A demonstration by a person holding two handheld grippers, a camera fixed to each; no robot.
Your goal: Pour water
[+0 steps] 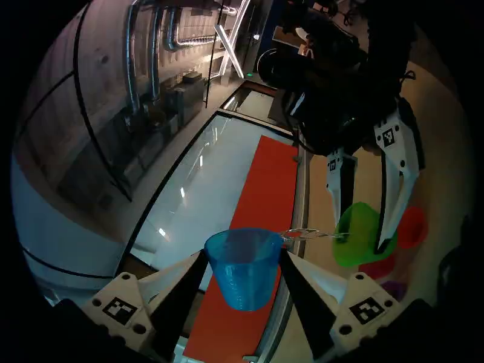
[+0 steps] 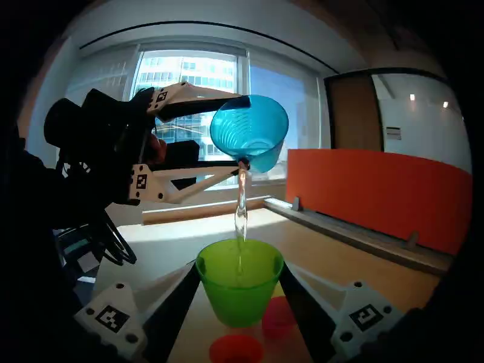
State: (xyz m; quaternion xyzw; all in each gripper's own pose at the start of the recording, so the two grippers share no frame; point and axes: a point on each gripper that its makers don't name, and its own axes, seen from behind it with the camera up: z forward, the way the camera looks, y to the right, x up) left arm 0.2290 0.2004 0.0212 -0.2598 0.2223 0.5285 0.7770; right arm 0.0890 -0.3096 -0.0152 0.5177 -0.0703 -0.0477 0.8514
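A translucent blue cup [image 1: 245,266] sits between the fingers of my left gripper [image 1: 244,275], which is shut on it and tipped over. A thin stream of water [image 2: 241,206] runs from the blue cup [image 2: 249,131] down into a green cup [image 2: 240,287]. My right gripper [image 2: 240,290] is shut on that green cup and holds it upright under the stream. In the left gripper view the green cup [image 1: 358,235] shows between the right gripper's white fingers [image 1: 400,181], with the water [image 1: 308,234] crossing to it. The left gripper [image 2: 233,136] appears above in the right gripper view.
A wooden table [image 2: 314,248] lies below, with an orange divider panel [image 2: 387,193] along its edge. Red and pink cups [image 2: 275,317] stand on the table under the green cup. Windows [image 2: 181,78] and a white wall are behind; a person's dark sleeve [image 2: 36,199] is at the left.
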